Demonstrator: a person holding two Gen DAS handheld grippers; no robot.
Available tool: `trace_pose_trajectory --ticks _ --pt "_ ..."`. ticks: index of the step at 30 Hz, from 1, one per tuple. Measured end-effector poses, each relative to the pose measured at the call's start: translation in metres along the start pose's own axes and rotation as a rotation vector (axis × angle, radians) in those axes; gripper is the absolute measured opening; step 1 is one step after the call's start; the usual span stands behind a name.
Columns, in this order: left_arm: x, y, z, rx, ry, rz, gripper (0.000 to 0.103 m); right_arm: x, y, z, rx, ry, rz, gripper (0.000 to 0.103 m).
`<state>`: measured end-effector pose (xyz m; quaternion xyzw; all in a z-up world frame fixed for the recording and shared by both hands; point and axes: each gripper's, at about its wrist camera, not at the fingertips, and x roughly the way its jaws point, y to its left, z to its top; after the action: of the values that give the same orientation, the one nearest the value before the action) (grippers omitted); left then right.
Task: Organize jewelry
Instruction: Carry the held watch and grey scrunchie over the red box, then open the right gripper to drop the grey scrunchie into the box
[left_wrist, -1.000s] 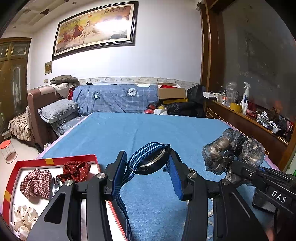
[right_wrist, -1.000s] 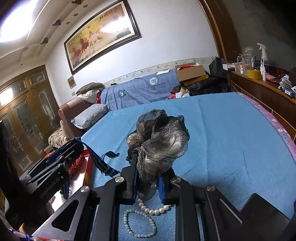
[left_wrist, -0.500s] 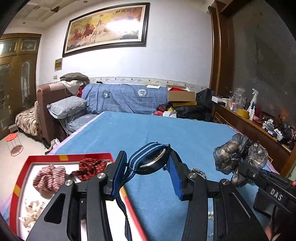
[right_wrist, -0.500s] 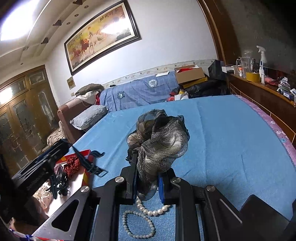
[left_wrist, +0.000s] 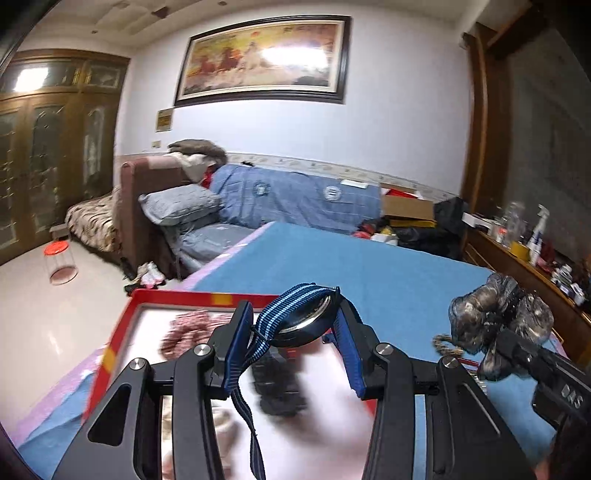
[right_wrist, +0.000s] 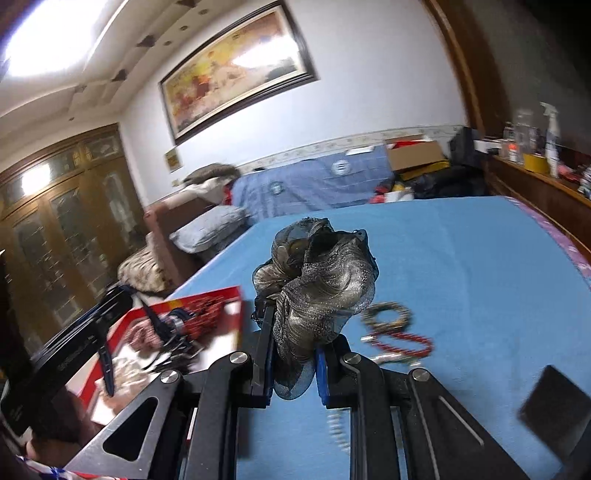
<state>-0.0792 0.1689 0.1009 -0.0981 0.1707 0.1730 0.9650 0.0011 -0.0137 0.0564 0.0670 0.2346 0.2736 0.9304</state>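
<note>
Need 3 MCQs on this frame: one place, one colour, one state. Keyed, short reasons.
1. Where does the watch sit?
A. flat on the blue bedspread
B. between the left gripper fingers, above the red tray
C. on the wooden shelf

2. What colour is the watch strap?
A. blue with lighter blue stripes
B. red
C. plain white

3. What state is the right gripper in?
A. wide open and empty
B. out of view
C. shut on the grey-bronze scrunchie

Answers:
1 B: the left wrist view shows the watch case pinched between the fingers with the tray below.
2 A: the striped strap loops over the case.
3 C: the shimmery fabric is squeezed between the fingers.
</note>
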Motion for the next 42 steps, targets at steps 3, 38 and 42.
trace_pose_trajectory --ticks 3,38,42 --pt "-0.002 0.021 -0.003 -0.012 0.003 0.039 0.044 0.007 0.025 -0.007 -0.033 0.03 0.059 0.019" --pt "0.047 0.064 -0.032 -0.113 0.206 0.178 0.044 0.097 0.095 -0.065 -0.192 0.403 0.209 0.024" --pt "0.047 0.064 -0.032 -0.114 0.206 0.178 0.044 0.1 0.097 -0.067 -0.202 0.416 0.205 0.026"
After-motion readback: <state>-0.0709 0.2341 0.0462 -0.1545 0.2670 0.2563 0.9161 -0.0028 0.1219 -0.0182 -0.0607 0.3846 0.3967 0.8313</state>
